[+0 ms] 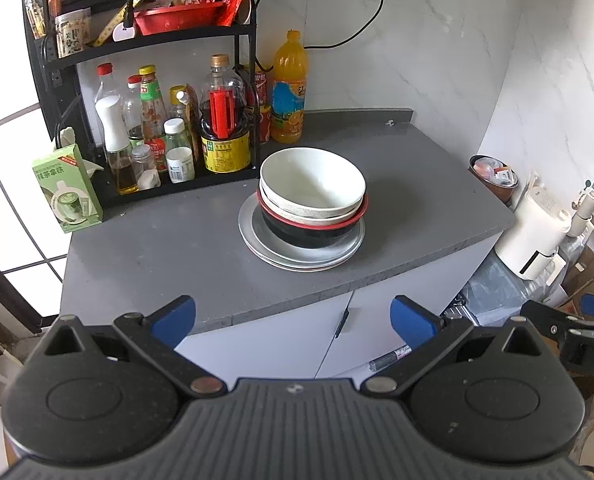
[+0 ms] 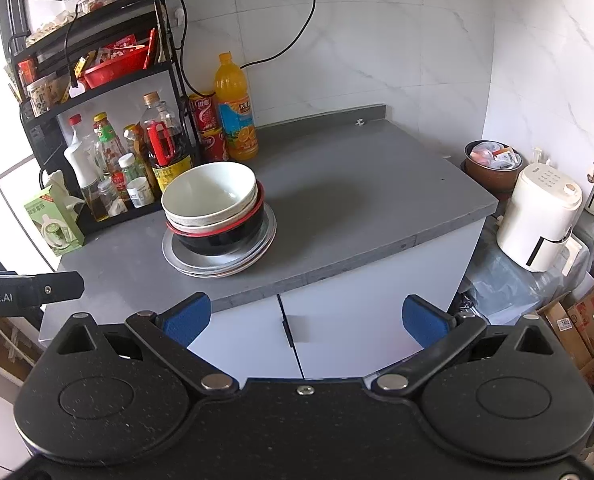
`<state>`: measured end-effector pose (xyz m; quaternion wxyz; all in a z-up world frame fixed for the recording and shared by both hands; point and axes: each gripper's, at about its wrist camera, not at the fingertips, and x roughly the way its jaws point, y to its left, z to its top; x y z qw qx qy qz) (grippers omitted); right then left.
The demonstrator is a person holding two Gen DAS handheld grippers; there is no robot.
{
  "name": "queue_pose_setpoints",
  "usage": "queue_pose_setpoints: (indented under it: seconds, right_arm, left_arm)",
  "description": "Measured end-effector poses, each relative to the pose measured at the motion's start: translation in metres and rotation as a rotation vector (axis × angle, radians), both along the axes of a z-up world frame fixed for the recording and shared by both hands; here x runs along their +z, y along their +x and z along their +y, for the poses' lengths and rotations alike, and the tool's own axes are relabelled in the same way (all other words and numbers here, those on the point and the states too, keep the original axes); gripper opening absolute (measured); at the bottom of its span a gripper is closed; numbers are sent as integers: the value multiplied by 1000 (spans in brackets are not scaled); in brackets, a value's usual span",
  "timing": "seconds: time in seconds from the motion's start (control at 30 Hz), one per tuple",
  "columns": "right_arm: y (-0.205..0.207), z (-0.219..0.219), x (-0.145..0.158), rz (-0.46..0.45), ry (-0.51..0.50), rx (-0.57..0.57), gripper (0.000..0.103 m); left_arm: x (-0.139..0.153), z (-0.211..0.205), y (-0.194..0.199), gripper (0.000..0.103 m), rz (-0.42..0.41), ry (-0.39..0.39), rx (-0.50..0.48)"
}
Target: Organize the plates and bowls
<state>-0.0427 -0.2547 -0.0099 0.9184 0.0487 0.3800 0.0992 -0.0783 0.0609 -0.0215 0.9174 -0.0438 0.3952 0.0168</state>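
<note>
Right of the stacked bowls point(image 2: 211, 200) the tabletop point(image 2: 357, 192) lies bare; the bottle rack point(image 2: 109, 152) crowds their left.

Both cameras sit back from the desk point(image 1: 185, 248), off its front edge, looking down and forward over their own blue fingers point(image 1: 175, 316). The left view faces the stacked bowls point(image 1: 313, 184) squarely; the right view stands further right of them. Both share the bowls, the bottle rack point(image 2: 97, 92) and the wall behind.
</note>
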Motion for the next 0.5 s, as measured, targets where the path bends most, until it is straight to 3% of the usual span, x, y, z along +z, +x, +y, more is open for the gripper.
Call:
queue_pose_setpoints:
  seconds: [0.5]
  right_arm:
    - [-2,0,3,-3,-12,15,103]
  left_arm:
    - [0,-6,3,103,-7,5,-3]
